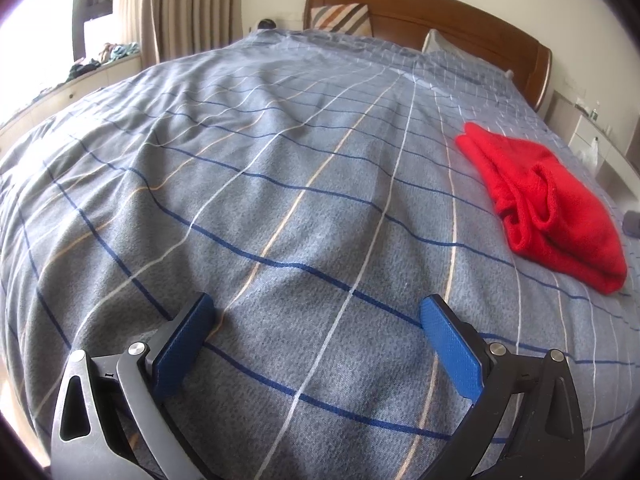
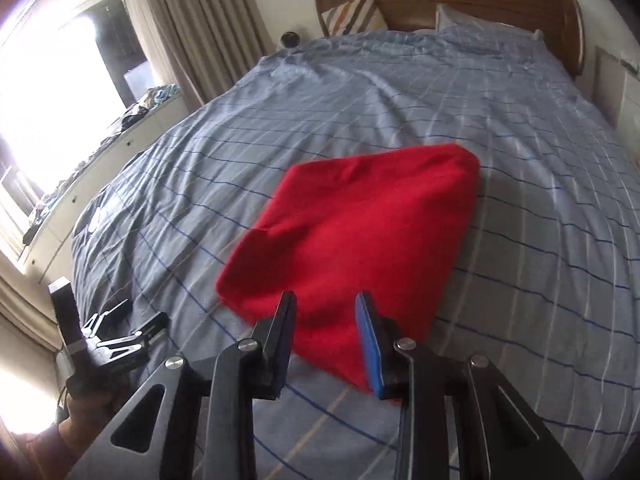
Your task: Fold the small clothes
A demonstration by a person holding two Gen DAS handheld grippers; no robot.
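Note:
A folded red garment [image 2: 352, 232] lies flat on the blue-grey checked bedspread [image 2: 520, 140]. My right gripper [image 2: 326, 298] hovers over its near edge, jaws partly apart, red cloth showing in the gap and neither pad pressing on it. In the left wrist view the same red garment [image 1: 552, 208] lies off to the right, its folded layers showing. My left gripper [image 1: 318, 302] stands wide open over bare bedspread [image 1: 280, 160], well left of the garment and holding nothing. It also appears low at the left of the right wrist view as the left gripper [image 2: 116, 328].
A wooden headboard [image 1: 460, 16] with a striped pillow [image 1: 340, 18] and a pale pillow [image 2: 472, 20] closes the far end. A window ledge [image 2: 120, 136] piled with clothes runs along the left, beside curtains [image 1: 180, 4]. A nightstand [image 1: 592, 136] stands at the right.

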